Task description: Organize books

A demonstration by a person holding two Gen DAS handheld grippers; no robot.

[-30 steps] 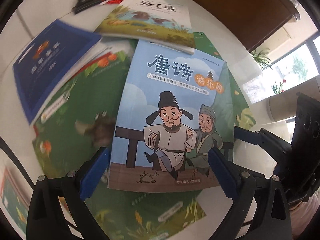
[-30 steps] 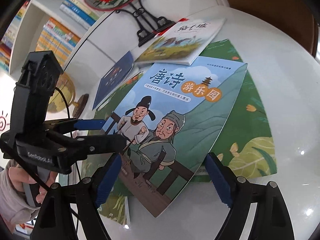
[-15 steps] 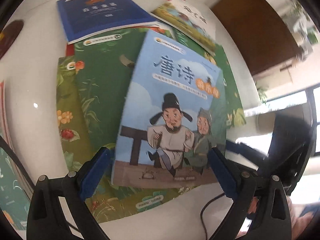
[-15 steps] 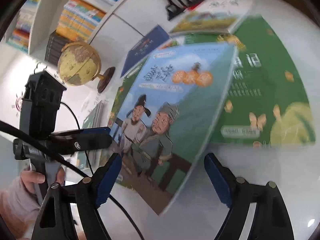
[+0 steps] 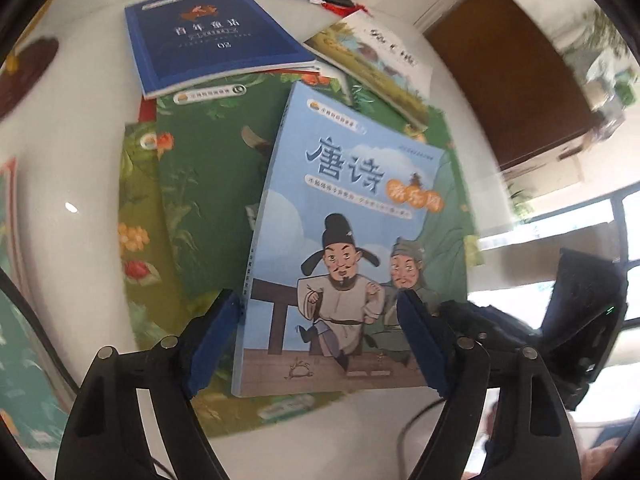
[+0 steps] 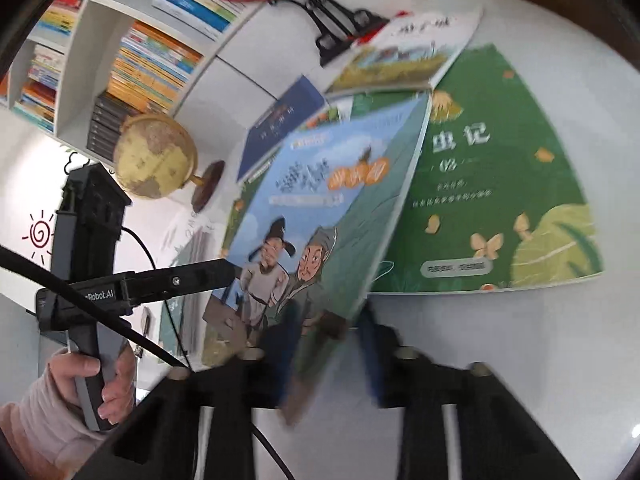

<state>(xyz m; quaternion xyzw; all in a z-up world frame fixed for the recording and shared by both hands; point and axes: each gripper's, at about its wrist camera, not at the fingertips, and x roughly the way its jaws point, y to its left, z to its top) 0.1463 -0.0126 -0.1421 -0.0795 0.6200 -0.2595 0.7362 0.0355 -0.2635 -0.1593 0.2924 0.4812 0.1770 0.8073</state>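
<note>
Left tongs point(image 5: 320, 340): jaws just narrowed but wide apart, straddling bottom edge of blue book point(image 5: 352, 248); left pad beside the spine, right pad over the cover's lower right, no clear squeeze. Nothing held there, by the look of it.

Blue book: sat flat on green book point(image 6: 500, 184) a second ago, now right edge lifted off it, cover tilted up toward the right-wrist camera. Spine side apparently down on the green books. Navy book point(image 5: 212, 36) and picture book point(image 5: 372, 64) at the back of the worktop point(image 5: 80, 184), unmoved.

Right tongs point(image 6: 328, 344): jaws just snapped nearly closed, pinching lower right corner of blue book. Frame blurred here, so pad contact probably there rather than certain.

Meaning: pick-up of top book under way, right side doing the lifting, left side poised to steady or take over. Pile underneath not yet sorted; shelf point(image 6: 132, 60) with books visible beyond, likely destination.
</note>
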